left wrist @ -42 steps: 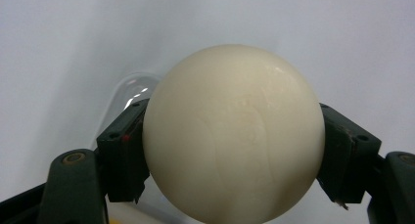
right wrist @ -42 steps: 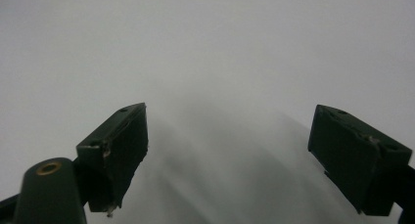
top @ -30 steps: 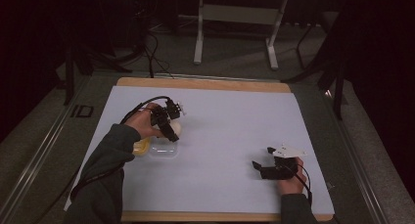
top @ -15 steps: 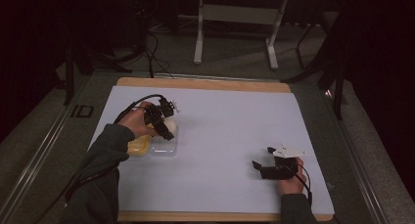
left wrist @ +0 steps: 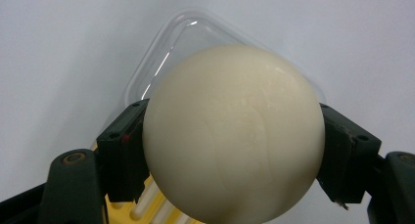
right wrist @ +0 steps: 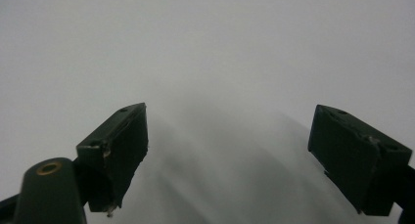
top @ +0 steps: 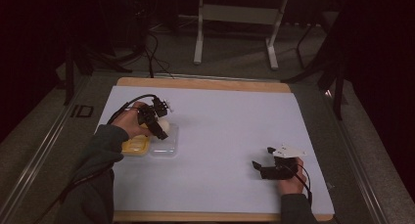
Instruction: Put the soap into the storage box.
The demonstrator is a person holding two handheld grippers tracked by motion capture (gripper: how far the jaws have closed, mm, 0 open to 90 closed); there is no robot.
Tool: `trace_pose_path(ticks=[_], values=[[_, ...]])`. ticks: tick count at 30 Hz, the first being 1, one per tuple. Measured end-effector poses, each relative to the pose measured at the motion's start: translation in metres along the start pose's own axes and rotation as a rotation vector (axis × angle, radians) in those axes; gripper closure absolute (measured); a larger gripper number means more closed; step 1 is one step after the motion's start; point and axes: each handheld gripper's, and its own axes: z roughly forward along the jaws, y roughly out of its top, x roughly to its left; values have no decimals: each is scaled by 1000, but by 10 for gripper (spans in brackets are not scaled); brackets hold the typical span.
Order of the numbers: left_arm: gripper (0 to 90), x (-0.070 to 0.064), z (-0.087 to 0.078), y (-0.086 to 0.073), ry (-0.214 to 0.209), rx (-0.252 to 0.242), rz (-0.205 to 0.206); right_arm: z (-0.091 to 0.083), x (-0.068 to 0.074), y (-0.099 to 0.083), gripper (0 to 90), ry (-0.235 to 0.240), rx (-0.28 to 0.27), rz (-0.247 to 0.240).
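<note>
gripping cream ball [left wrist: 234, 131] w/ left gripper [left wrist: 234, 155] over clear tray [top: 165, 142] | right gripper [right wrist: 242, 155] wide, holding nothing | no legible text

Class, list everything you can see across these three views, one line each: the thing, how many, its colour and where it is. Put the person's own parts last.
ball: 1, cream, held between the left gripper's jaws above the clear lid
clear lid: 1, transparent, left part of the mat, beside the yellow tray
yellow tray: 1, yellow, left of the lid
mat: 1, pale blue-white, covering the wooden table
wooden table: 1, tan
left gripper: 1, black, shut on the ball
right gripper: 1, black, open, low over the mat's right side
hands: 2, one on each gripper
</note>
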Motion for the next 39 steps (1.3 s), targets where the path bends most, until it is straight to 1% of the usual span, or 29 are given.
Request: trace_pose_path(ticks=[4,5,6,10,11,19,27,28,36,38,39], values=[[258,2,-1,-4,0,2,-7,0,0,0,149,0,-1,1],[258,2,-1,-5,2,2,-14,0,0,0,150,0,-1,0],[258,3,-1,-6,3,6,-10,0,0,0,150,0,-1,0],[258,5,-1,-10,2,4,-29,0,0,0,150,0,0,0],[258,6,-2,-12,2,9,-22,0,0,0,150,-1,-1,0],[258,10,-2,-21,3,16,-46,0,0,0,150,-1,0,-1],[258,15,-6,-30,8,-5,-74,0,0,0,150,-2,0,-1],[257,15,-6,-31,10,-1,-71,0,0,0,150,-2,0,-2],[258,18,-5,-38,13,-1,-87,0,0,0,150,-3,0,-3],[258,19,-5,-39,15,2,-82,0,0,0,150,-3,0,-3],[258,19,-5,-40,16,4,-91,0,0,0,150,-3,0,-3]])
